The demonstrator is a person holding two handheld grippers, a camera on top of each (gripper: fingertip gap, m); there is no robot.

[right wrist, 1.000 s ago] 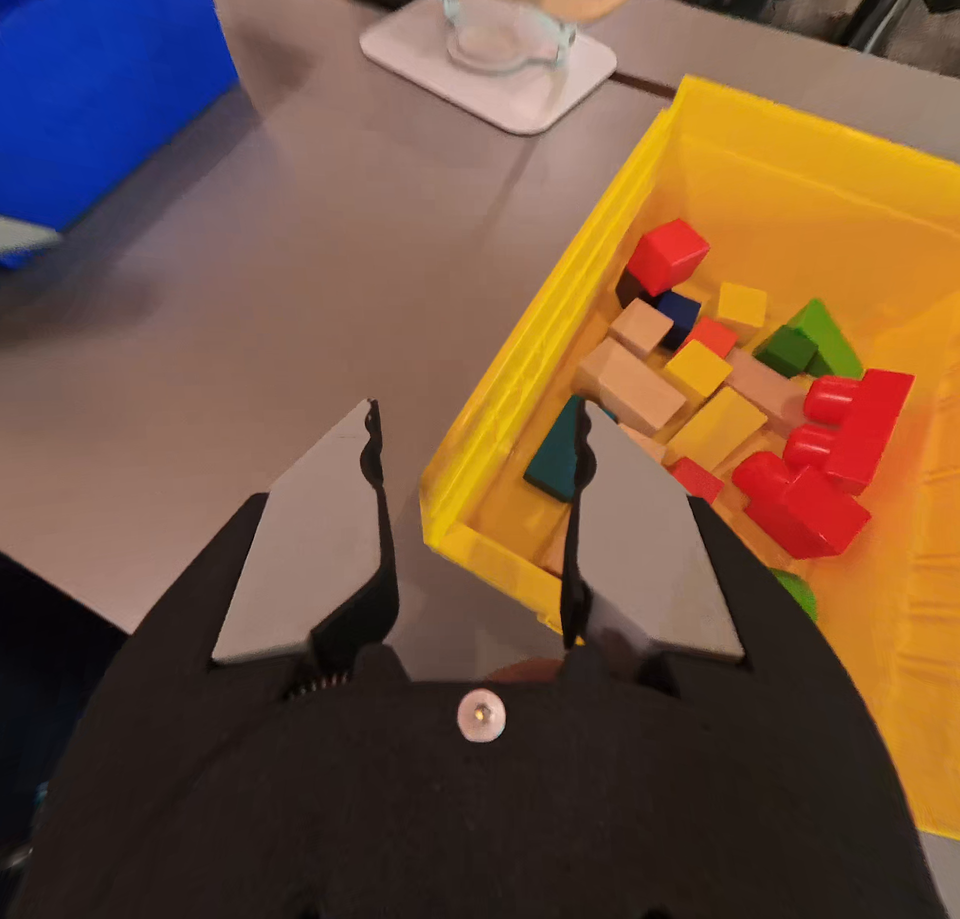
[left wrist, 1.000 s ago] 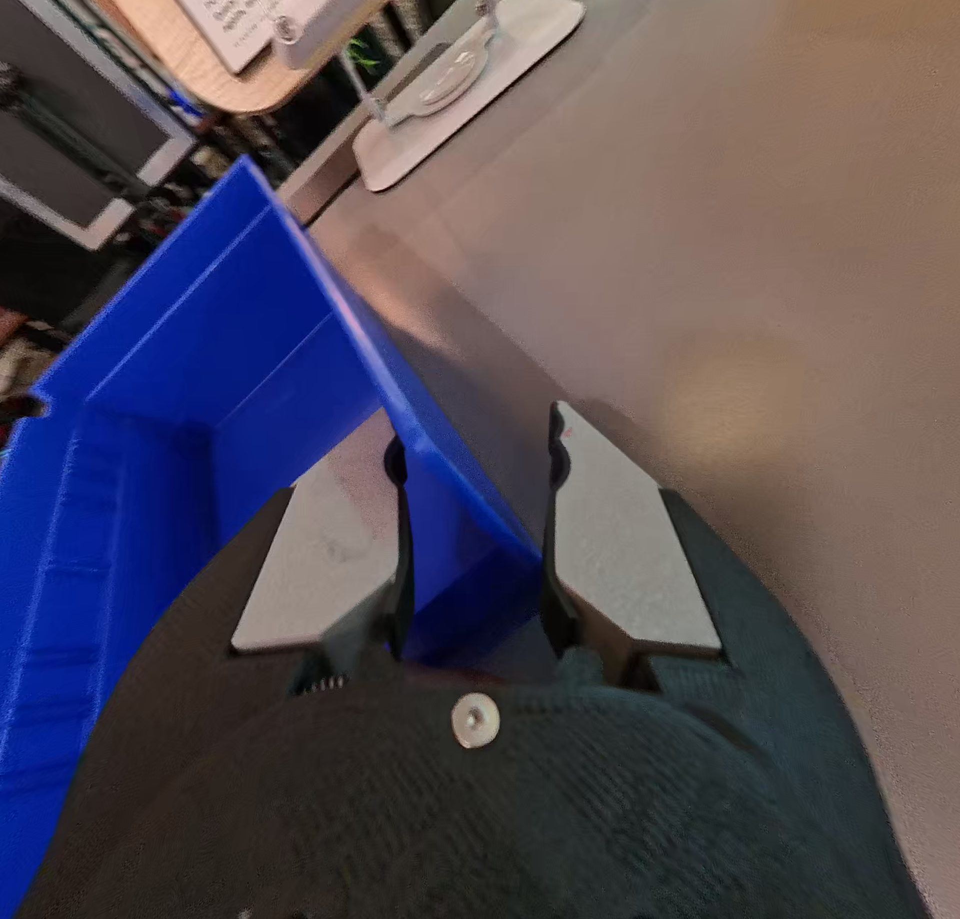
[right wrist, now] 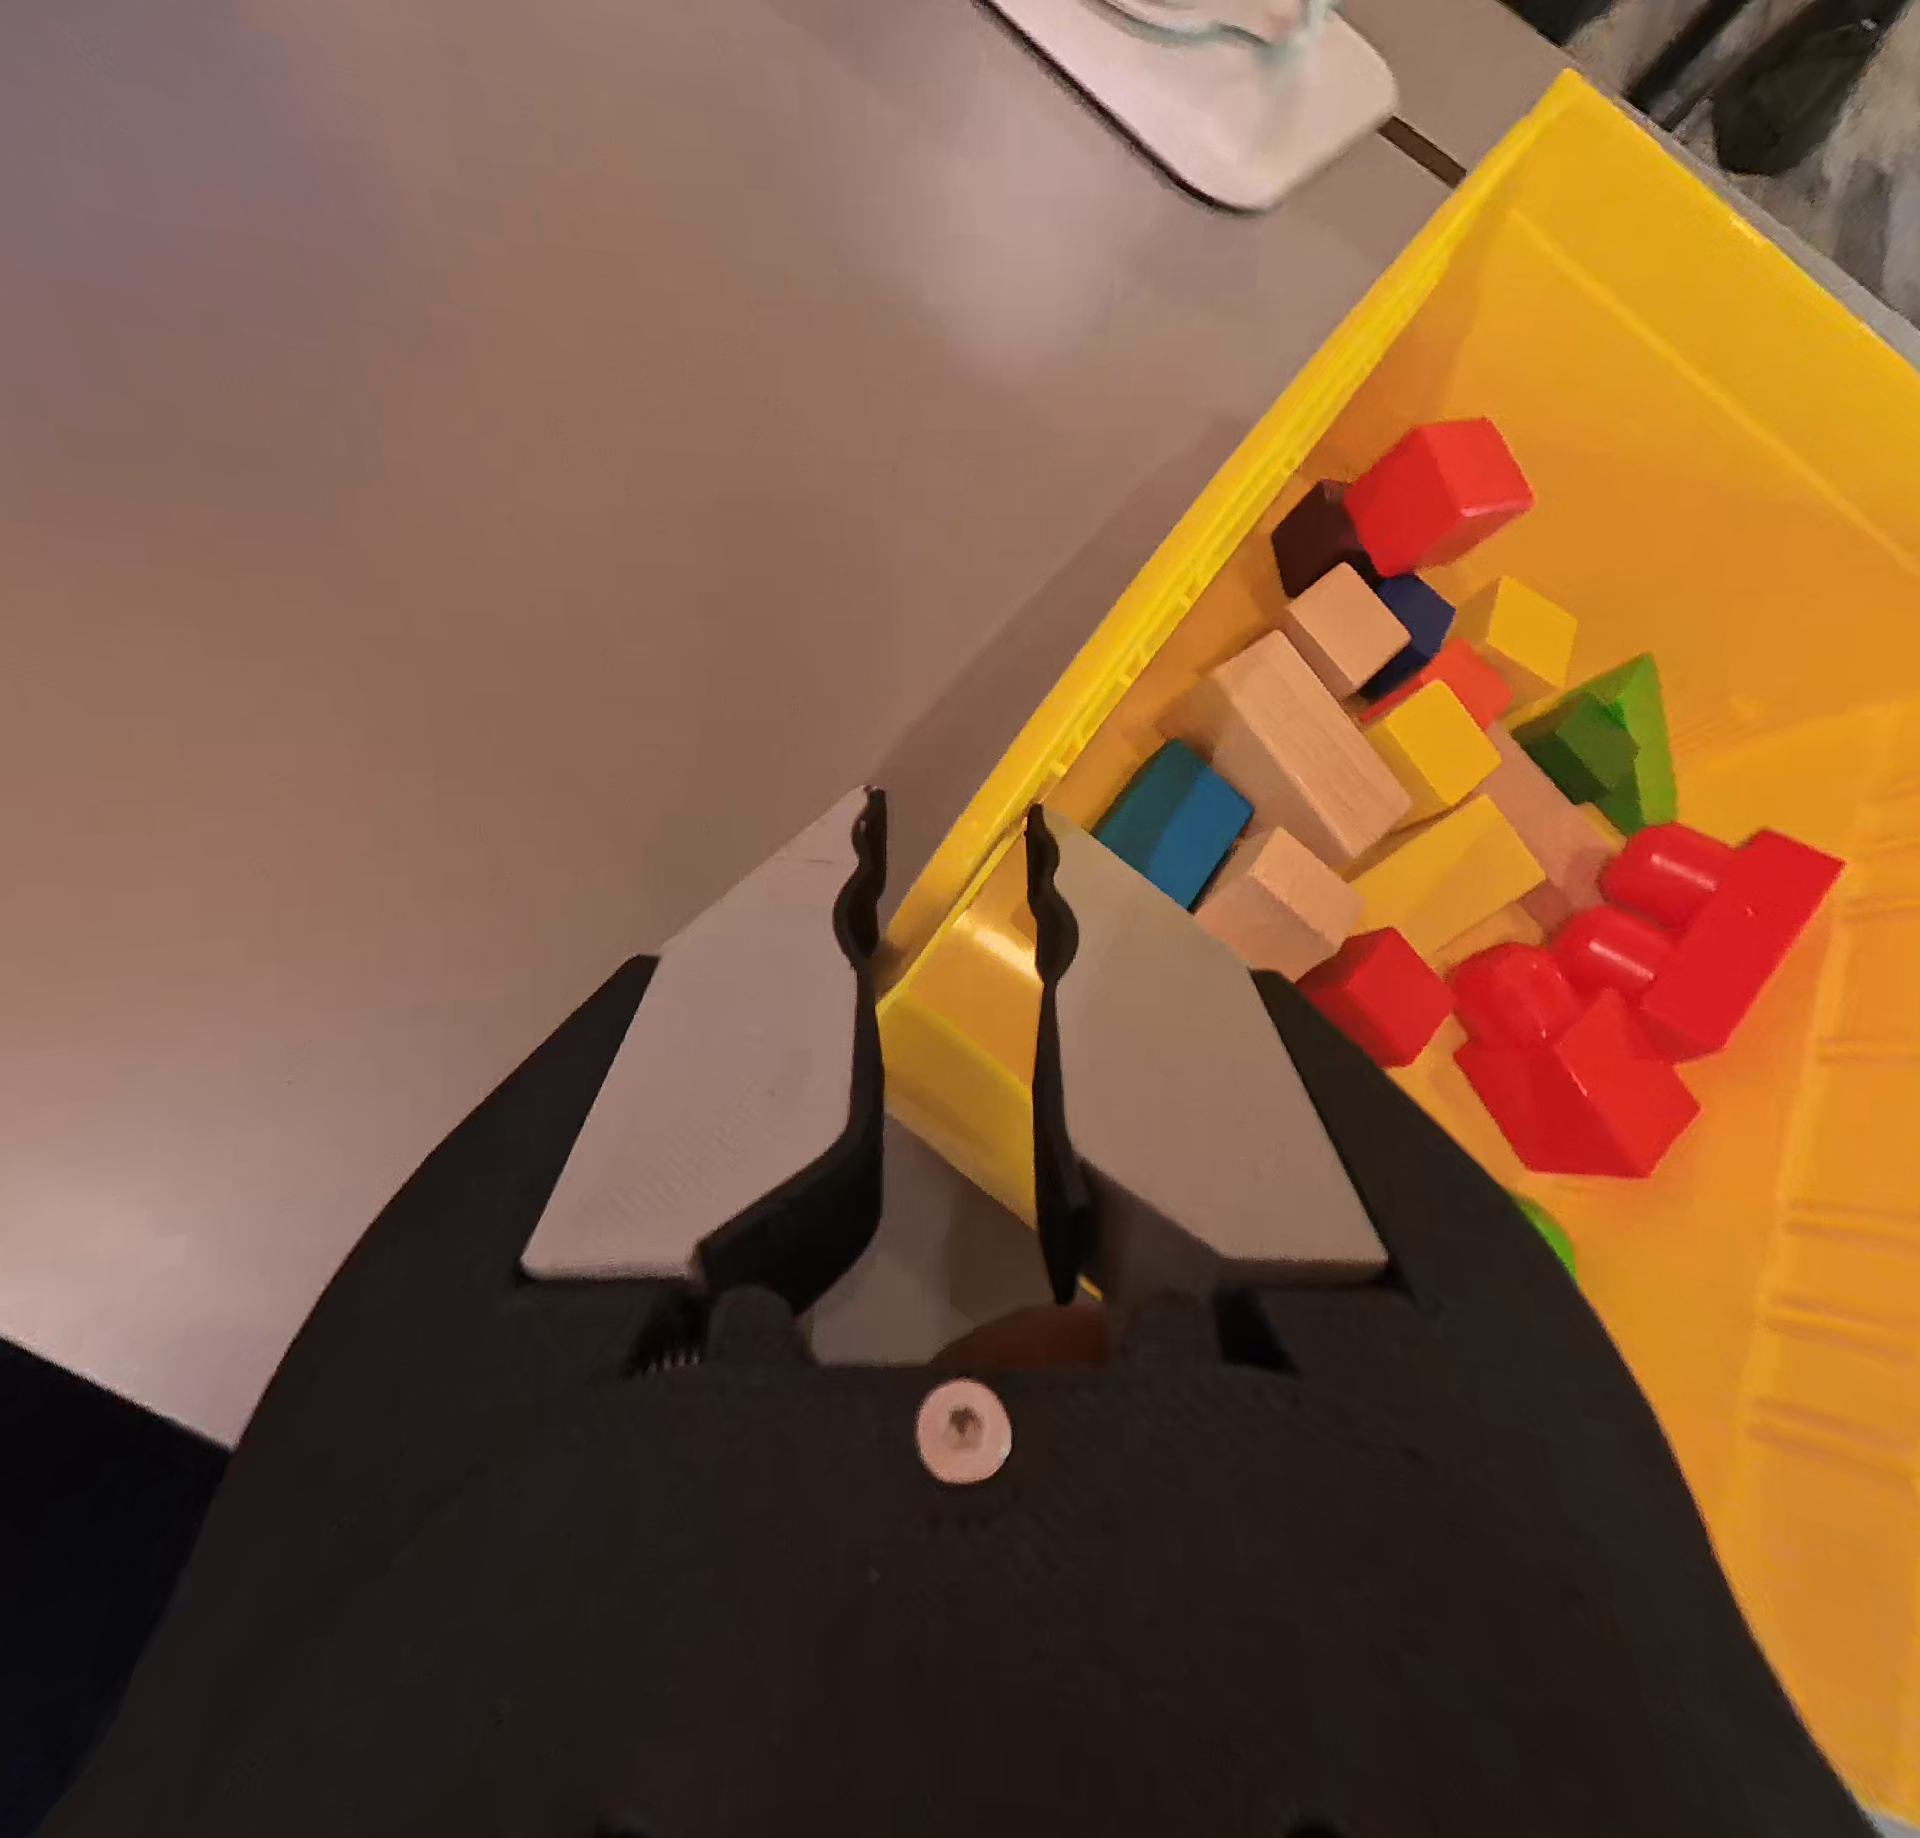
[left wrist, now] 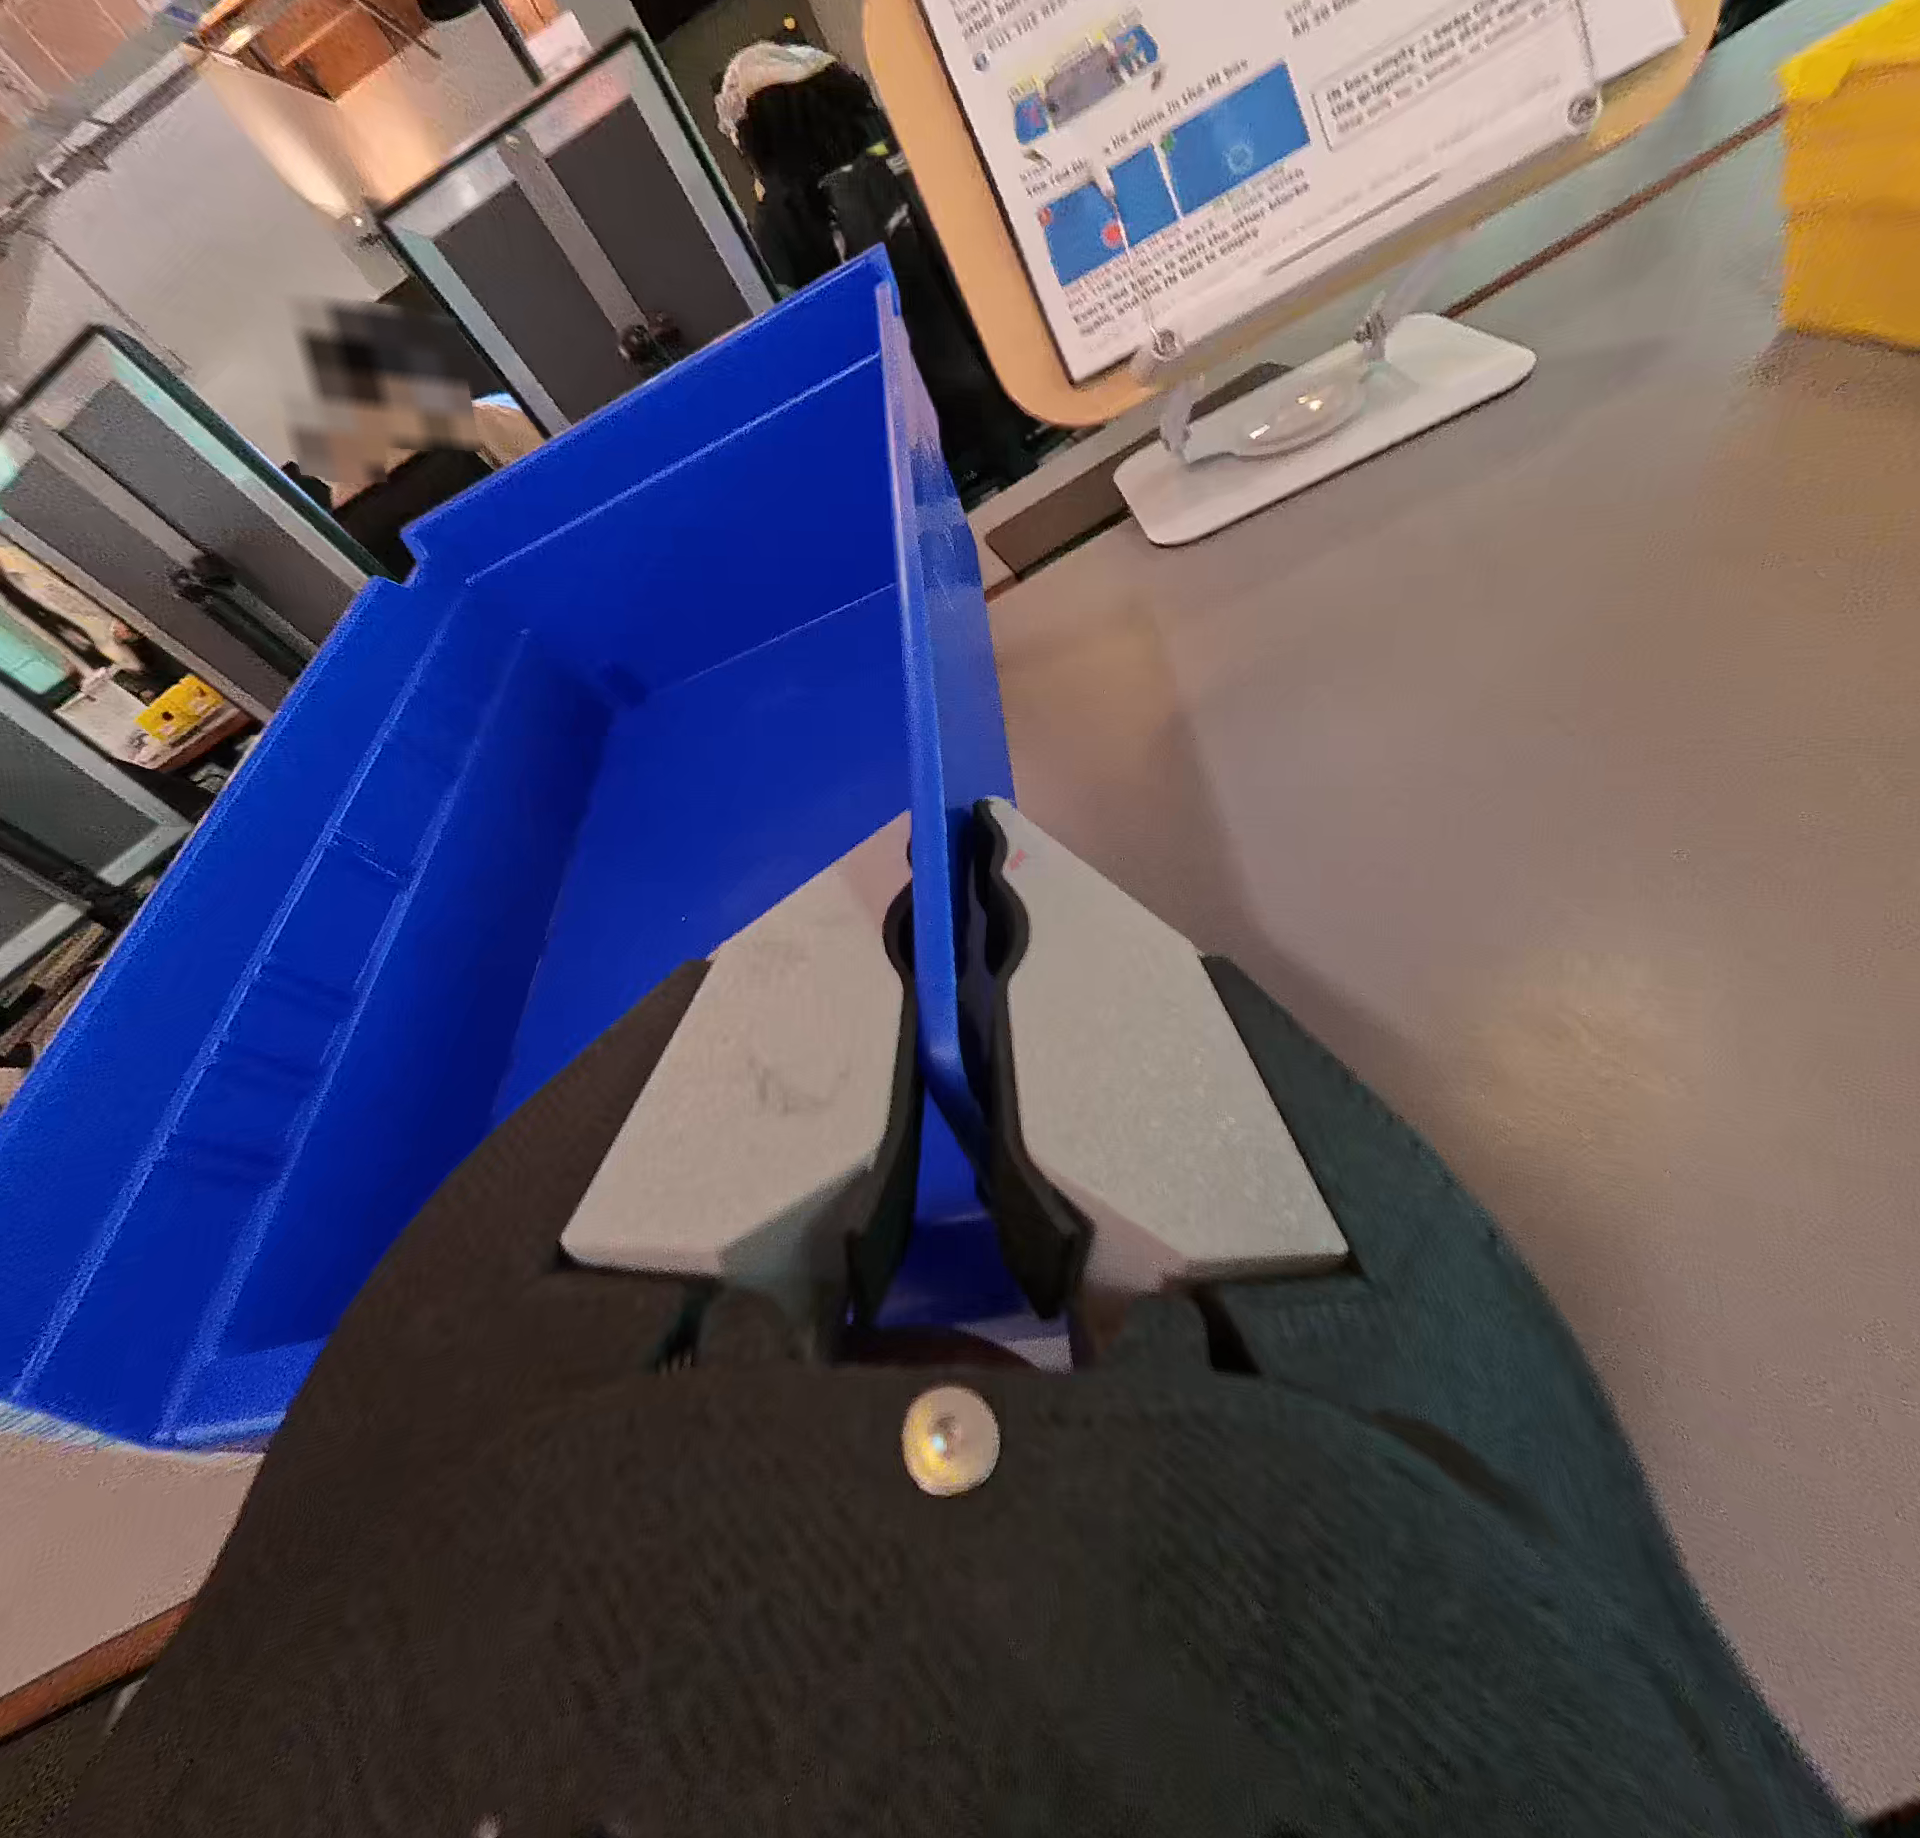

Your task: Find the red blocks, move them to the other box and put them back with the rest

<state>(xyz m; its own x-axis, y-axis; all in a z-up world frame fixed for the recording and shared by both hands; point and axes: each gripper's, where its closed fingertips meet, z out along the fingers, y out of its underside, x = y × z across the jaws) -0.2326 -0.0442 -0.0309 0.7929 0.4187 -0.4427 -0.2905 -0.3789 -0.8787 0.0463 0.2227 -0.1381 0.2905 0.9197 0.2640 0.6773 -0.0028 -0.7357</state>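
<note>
Clamping the blue box (left wrist: 644,749) wall, the left gripper (left wrist: 945,853) grips firmly; keep it level. The right gripper (right wrist: 956,853) straddles the yellow box (right wrist: 1558,354) rim, jaws narrow, contact unclear. Red blocks (right wrist: 1621,1009) lie inside among the rest. The blue box floor is partly hidden.

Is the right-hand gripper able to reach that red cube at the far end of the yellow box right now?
Probably not yet. The right gripper straddles the yellow box wall, apparently closing on it. The red cube lies uncovered atop the pile, so it looks reachable once the fingers let go and lift over.
</note>
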